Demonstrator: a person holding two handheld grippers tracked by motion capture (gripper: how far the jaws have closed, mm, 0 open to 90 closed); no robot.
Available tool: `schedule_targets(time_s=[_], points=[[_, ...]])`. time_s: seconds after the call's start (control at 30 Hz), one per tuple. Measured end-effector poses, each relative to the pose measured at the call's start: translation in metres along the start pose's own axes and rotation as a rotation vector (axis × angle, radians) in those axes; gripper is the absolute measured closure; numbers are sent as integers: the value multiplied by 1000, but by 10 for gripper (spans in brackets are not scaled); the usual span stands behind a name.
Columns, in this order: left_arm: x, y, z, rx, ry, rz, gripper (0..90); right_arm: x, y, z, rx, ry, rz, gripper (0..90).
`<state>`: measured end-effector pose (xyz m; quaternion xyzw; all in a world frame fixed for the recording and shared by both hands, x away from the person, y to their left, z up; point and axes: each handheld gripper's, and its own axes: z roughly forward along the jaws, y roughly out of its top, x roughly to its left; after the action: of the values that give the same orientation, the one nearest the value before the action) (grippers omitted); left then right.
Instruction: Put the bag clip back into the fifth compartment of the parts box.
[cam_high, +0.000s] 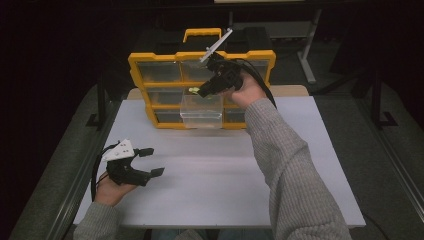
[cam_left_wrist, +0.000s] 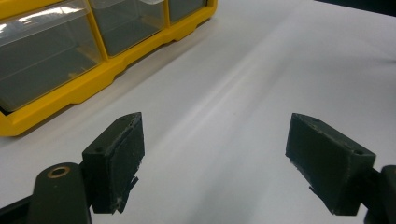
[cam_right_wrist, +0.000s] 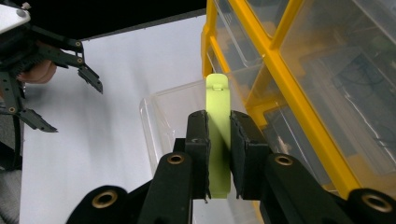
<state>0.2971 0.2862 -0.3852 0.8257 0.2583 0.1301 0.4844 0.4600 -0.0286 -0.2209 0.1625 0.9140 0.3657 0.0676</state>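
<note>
Lime-green clip (cam_right_wrist: 218, 135) sits clenched upright between the pads of my right tool (cam_right_wrist: 219, 154), held over the clear drawer (cam_right_wrist: 163, 121) that is pulled forward from the middle of the yellow organizer (cam_high: 150, 57). From the high view the right tool (cam_high: 207, 91) points down and toward me above that drawer (cam_high: 201, 112), with the green piece (cam_high: 193, 90) showing at its tip. I judge the step in hand to be placing the piece in the drawer; the next move calls for lowering it inside the transparent walls and letting go, then shutting the drawer. Clearance is tight: the organizer's yellow frame (cam_right_wrist: 289, 88) stands just beside the right-hand pad, and the drawer's front rim lies beneath the tool, so the descent should stay centred. My left tool (cam_high: 145, 162) rests released, jaws wide apart, low over the white desk (cam_high: 210, 185) near its left edge, well apart from the organizer. Bare desk between the two offers ample room.
</note>
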Motion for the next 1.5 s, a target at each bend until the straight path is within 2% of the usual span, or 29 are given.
schedule_targets(time_s=[0.6,0.83,1.1,1.17,1.5], points=[[1,0,0,-3,0,-3,187,-3,-10,10,10,2,15,768],[0,0,0,-4,-2,-11,187,-4,-15,15,21,-3,7,768],[1,0,-1,4,-2,4,188,-4,-20,21,33,5,16,768],[1,-1,0,1,-3,-8,188,-3,-22,23,36,7,20,768],[1,-1,0,2,-5,-10,189,-3,-26,31,51,13,18,767]])
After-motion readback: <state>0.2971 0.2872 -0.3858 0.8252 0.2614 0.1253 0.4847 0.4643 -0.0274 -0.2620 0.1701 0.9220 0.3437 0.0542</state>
